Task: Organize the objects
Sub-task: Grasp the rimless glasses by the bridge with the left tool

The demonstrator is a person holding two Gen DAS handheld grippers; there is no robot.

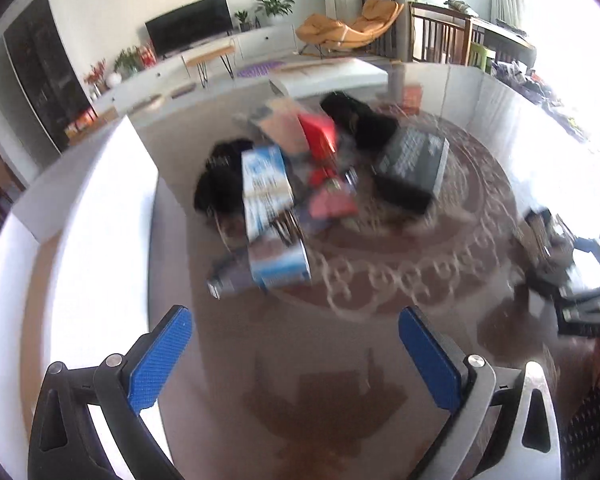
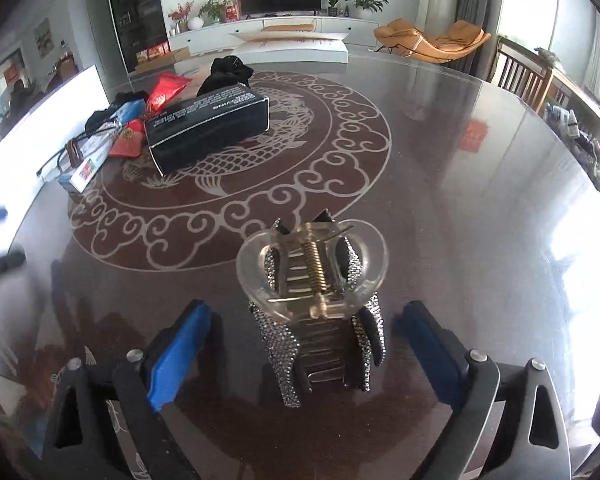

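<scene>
1. Right wrist view: right tool (image 2: 302,344) wide apart, blue pads clear on both sides of a hair claw clip (image 2: 314,300); nothing gripped.
2. Clip resting on the dark glossy surface (image 2: 440,184), between the two fingers and just ahead of them; long axis running roughly along the tool's pointing line, spring hinge uppermost, rhinestone teeth toward the camera.
3. Left wrist view, blurred: left tool (image 1: 296,328) also spread open and empty, bare surface between its pads.
4. Remaining pile well ahead of the left tool, and far ahead and to the left of the right tool; clip nearer the right hand by far.
5. Count, as far as visible: one clip, one black box (image 2: 208,126), one blue-and-white box (image 1: 266,190), one pair of glasses (image 2: 66,156), at least two red packets (image 2: 166,90), some black cloth (image 2: 224,74); exact pile total unclear.
6. Likely judgement: clip already set apart, pile next.
</scene>
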